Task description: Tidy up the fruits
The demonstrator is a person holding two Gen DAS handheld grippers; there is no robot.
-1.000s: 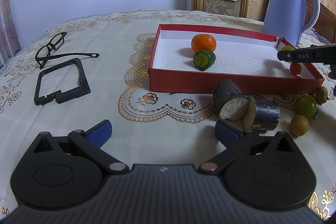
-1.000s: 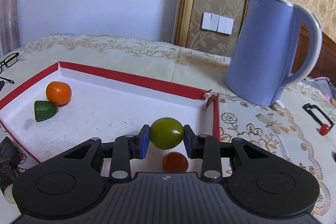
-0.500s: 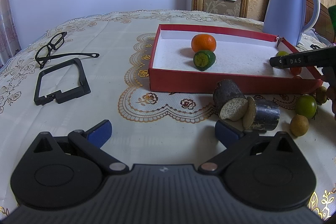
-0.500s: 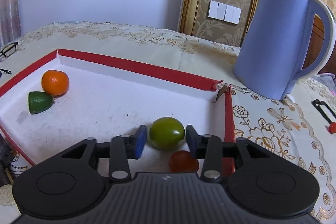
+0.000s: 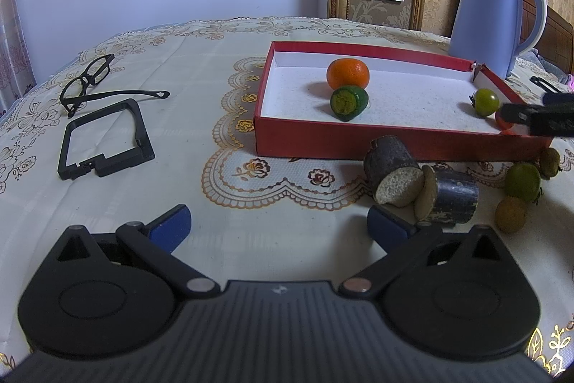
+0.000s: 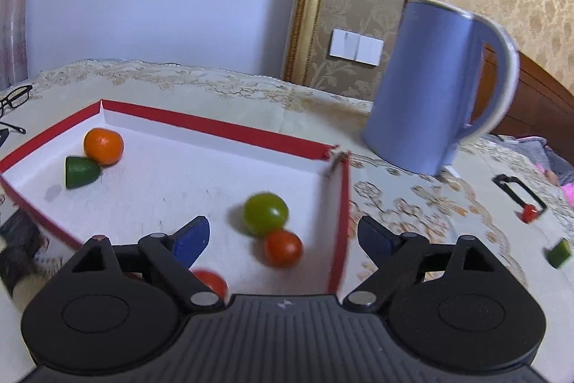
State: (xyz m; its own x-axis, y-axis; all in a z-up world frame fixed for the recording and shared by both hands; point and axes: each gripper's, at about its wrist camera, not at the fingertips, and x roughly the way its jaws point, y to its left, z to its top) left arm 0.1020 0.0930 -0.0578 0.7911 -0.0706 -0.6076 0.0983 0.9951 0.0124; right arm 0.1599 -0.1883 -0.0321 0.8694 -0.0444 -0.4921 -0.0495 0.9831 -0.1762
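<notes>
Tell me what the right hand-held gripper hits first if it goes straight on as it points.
Probably the red cherry tomato, with the green tomato touching just behind it; both sit in the red box between the open right hand-held gripper fingers. Depth is uncertain.

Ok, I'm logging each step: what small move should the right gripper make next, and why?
Probably pull the right gripper back out of the red box toward the green tomato on the tablecloth: its jaws are open, and the green tomato in the box lies free.
</notes>
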